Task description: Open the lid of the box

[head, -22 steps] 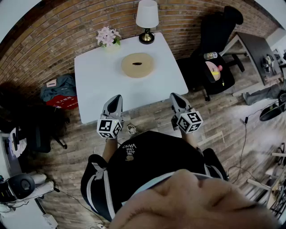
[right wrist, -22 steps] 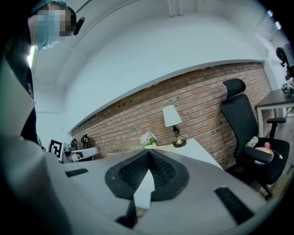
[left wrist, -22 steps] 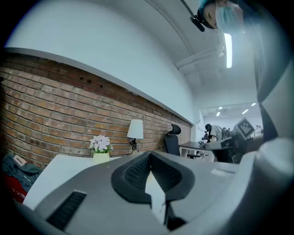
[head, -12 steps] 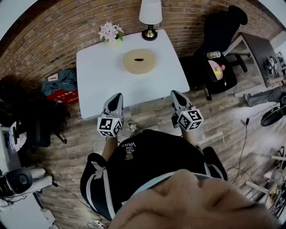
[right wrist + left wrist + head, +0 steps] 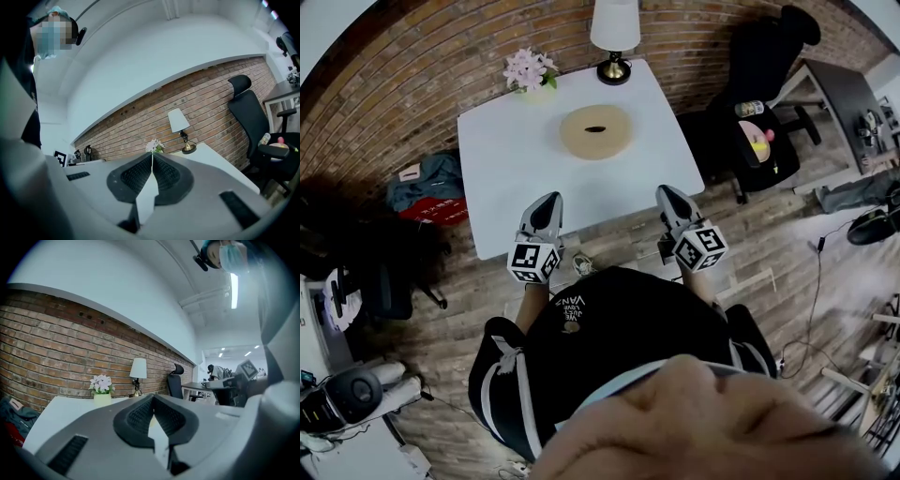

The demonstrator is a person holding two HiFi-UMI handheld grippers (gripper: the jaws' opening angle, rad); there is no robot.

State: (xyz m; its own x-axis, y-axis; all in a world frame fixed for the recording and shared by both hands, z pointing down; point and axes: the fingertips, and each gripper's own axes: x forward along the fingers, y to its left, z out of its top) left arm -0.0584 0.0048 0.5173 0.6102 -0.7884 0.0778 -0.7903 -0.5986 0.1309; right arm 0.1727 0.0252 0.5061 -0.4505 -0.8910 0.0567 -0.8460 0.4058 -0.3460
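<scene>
Round tan lidded box [image 5: 596, 131] sits mid-way on the white square table [image 5: 502, 178] at our twelve o'clock, one o'clock from left gripper [image 5: 549, 200], eleven from right gripper [image 5: 666, 194] (both closed, empty, well short).

The person wears a black T-shirt [image 5: 614, 323] with small white lettering on the chest, and black bottoms [image 5: 494, 380] with white side stripes. The grey left hand-held gripper [image 5: 550, 198] and the grey right hand-held gripper [image 5: 664, 191] each bear a white cube with black square markers.
</scene>
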